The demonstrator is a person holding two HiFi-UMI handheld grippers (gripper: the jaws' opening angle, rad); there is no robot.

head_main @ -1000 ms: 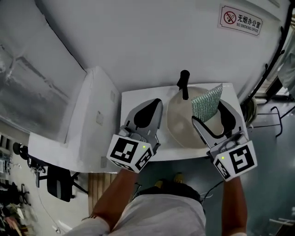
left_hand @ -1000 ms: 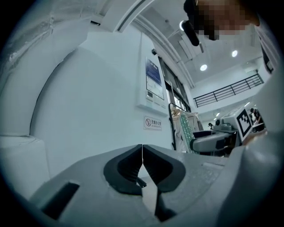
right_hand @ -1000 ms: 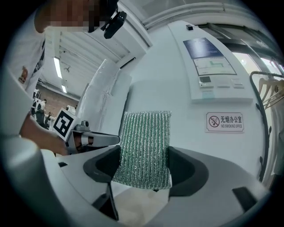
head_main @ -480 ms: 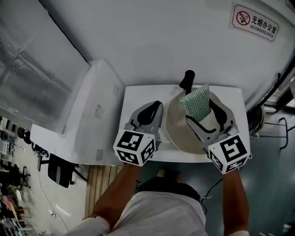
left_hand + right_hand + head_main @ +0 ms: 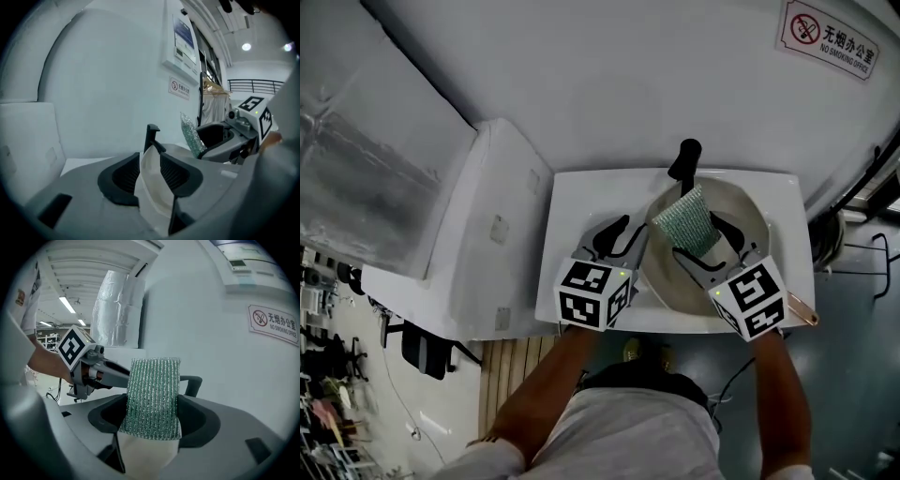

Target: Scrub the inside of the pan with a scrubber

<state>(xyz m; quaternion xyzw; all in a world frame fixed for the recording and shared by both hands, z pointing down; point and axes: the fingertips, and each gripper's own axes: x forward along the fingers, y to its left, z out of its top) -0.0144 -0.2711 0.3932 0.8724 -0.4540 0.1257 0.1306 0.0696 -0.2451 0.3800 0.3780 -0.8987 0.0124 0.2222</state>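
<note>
A cream pan (image 5: pixel 742 217) with a black handle (image 5: pixel 684 161) at its far side sits on the white table (image 5: pixel 581 197). My left gripper (image 5: pixel 625 239) is at the pan's left rim. Its jaws are opening, with the rim (image 5: pixel 151 187) between them and the pads not pressing on it. My right gripper (image 5: pixel 700 236) is shut on a green mesh scrubber (image 5: pixel 687 222), held upright over the inside of the pan. The right gripper view shows the scrubber (image 5: pixel 154 397) standing between the jaws, the handle (image 5: pixel 192 383) behind it, and the left gripper (image 5: pixel 93 371) to the left.
A white boxy unit (image 5: pixel 487 234) stands against the table's left side. A curved white wall with a no-smoking sign (image 5: pixel 830 33) rises behind. The table's near edge runs just under both grippers. A copper-coloured piece (image 5: pixel 802 309) sticks out at the near right.
The left gripper moved right onto the pan's rim and its jaws went from shut to apart. The right gripper carried the scrubber left and down over the pan.
</note>
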